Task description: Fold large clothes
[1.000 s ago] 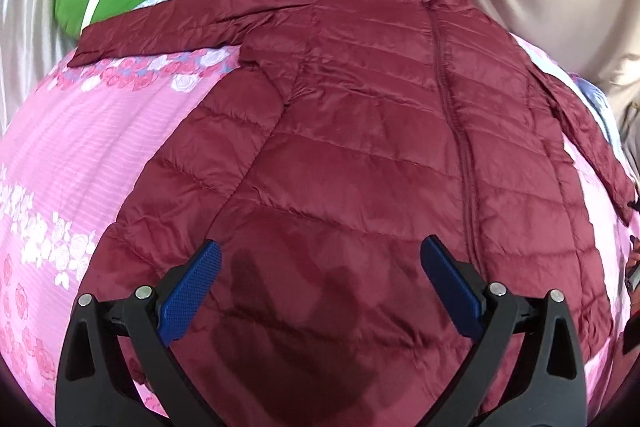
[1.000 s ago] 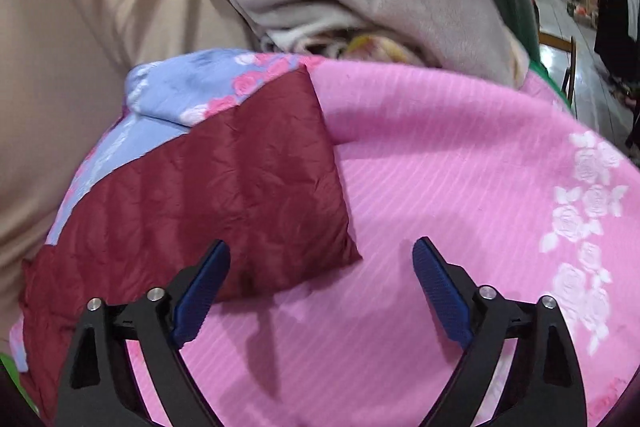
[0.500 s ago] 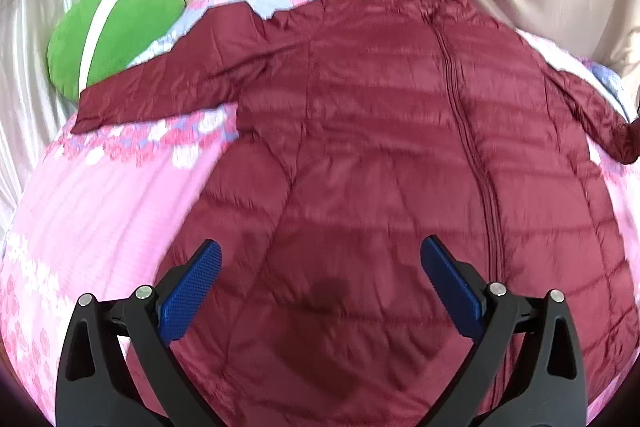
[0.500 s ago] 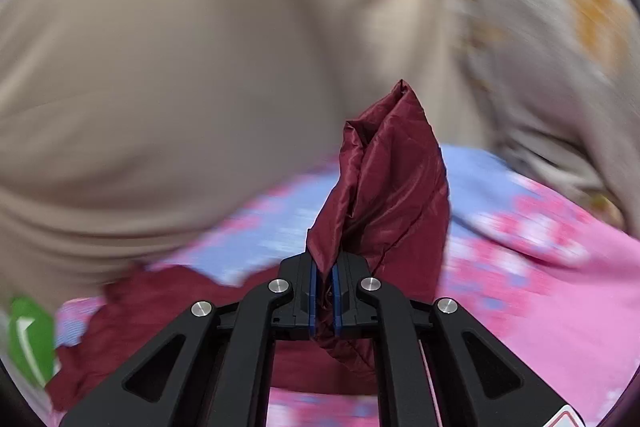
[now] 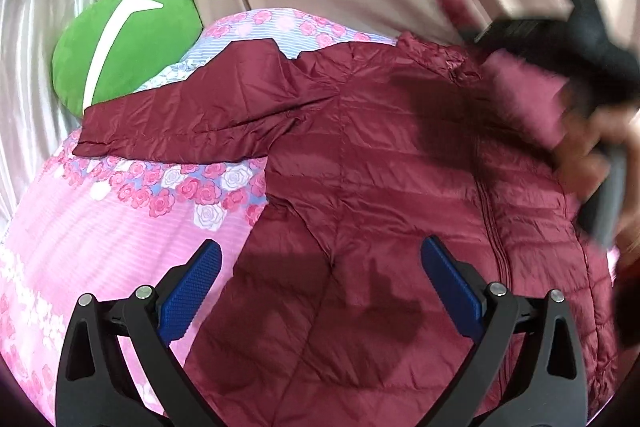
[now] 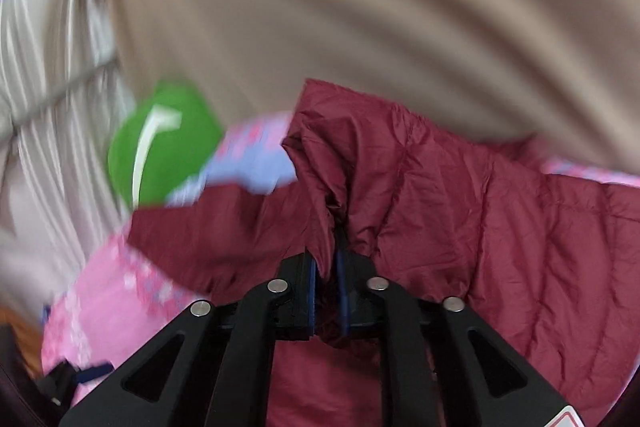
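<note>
We had the maroon down jacket (image 5: 400, 187) lying front-up on the bed's pink floral sheet (image 5: 100, 211), its zipper (image 5: 492, 219) running toward us and its far sleeve (image 5: 192, 115) stretched flat toward the green plush cushion (image 5: 120, 39). Our right gripper (image 6: 326, 271) was clamped on the bunched cuff of the other sleeve (image 6: 344, 155), the jaws having just eased a touch wider around the thick fabric pinched between the blue pads, and it was carrying that sleeve in over the jacket's chest; in the left wrist view it showed only as a dark blur at the upper right with our hand (image 5: 588, 143) around its handle. Our left gripper (image 5: 320, 291) hung above the lower front of the jacket with its jaws wide apart and nothing between them. To do this fold well, we judged that the sleeve should be laid straight across the chest so the crease falls along the shoulder seam, and let go only once the cuff rests flat. Slippery quilted nylon tends to slide, so the free left gripper could usefully press the body down near the hem while the sleeve settled.
</note>
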{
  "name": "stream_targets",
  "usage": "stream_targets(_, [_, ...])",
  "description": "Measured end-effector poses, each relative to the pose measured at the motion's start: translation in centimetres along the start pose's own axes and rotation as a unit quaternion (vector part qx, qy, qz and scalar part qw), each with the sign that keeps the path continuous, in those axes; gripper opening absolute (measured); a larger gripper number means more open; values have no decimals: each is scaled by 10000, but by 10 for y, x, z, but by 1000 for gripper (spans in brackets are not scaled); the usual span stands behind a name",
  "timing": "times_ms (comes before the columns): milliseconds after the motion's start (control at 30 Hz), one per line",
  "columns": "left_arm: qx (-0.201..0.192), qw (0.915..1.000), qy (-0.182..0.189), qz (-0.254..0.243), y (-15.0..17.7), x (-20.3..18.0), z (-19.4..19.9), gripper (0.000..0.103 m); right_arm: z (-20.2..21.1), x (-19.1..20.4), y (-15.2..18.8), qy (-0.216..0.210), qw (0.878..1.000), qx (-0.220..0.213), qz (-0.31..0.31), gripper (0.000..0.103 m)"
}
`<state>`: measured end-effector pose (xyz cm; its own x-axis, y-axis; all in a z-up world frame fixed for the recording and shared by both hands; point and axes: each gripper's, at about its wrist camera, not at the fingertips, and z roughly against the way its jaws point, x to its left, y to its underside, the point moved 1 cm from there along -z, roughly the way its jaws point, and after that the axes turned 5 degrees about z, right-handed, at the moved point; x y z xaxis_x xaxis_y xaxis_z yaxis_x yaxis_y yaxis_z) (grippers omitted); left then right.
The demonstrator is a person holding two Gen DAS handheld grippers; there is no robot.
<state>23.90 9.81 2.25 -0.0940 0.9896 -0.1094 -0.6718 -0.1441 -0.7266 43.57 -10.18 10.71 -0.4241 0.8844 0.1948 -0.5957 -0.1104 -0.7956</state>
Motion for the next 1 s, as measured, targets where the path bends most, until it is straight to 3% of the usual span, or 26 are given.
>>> stream_targets(100, [60, 9998, 201, 69, -9, 5, -12, 98, -29, 19, 25, -108, 9991, 395, 140, 20])
stream_targets(167, [103, 9993, 359, 79, -16, 5, -20, 98, -7, 8, 33, -212, 9994, 261, 82, 27])
stream_targets(233, [147, 9982, 577, 32, -25, 2, -31, 98, 24, -7, 31, -161, 9998, -81, 13, 55])
stream_targets(300, [293, 9960, 849, -19, -35, -7, -47, 98, 66, -35, 30, 179, 9985, -508, -73, 60])
stream_targets(433, [618, 9920, 1101, 46, -57, -26, -93, 98, 127, -112, 44, 1212, 9884, -752, -512, 60])
stream_targets(567, [1024, 9852, 1315, 401, -76, -40, -148, 97, 163, -208, 76, 2055, 9635, -714, -1563, 63])
stream_targets(667, [1252, 9779, 1498, 755, -85, -41, -175, 76, 165, -252, 95, 2342, 9500, -535, -1994, 63])
stream_targets(767, [1272, 9751, 1671, 718, -95, -47, -184, 34, 150, -274, 105, 2287, 9464, -335, -2256, 63])
stream_targets(800, [1264, 9749, 1686, 713, -98, -49, -185, 11, 144, -277, 106, 2247, 9458, -281, -2327, 63])
stream_targets(833, [1250, 9744, 1738, 691, -103, -50, -186, 6, 134, -281, 106, 2167, 9463, -199, -2392, 63])
stream_targets(867, [1122, 9764, 1728, 650, -110, -52, -182, 4, 127, -283, 106, 2123, 9467, -145, -2419, 62])
stream_targets(900, [894, 9803, 1676, 538, -119, -54, -173, 3, 119, -284, 105, 2086, 9472, -77, -2433, 55])
stream_targets(933, [738, 9828, 1629, 468, -124, -55, -167, 3, 113, -283, 103, 2044, 9485, -39, -2419, 26])
stream_targets(967, [500, 9851, 1602, 375, -133, -56, -155, 2, 108, -280, 99, 1909, 9526, -5, -2369, 10])
stream_targets(1000, [352, 9861, 1584, 349, -138, -55, -147, 2, 113, -274, 95, 1871, 9541, -197, -2330, 5])
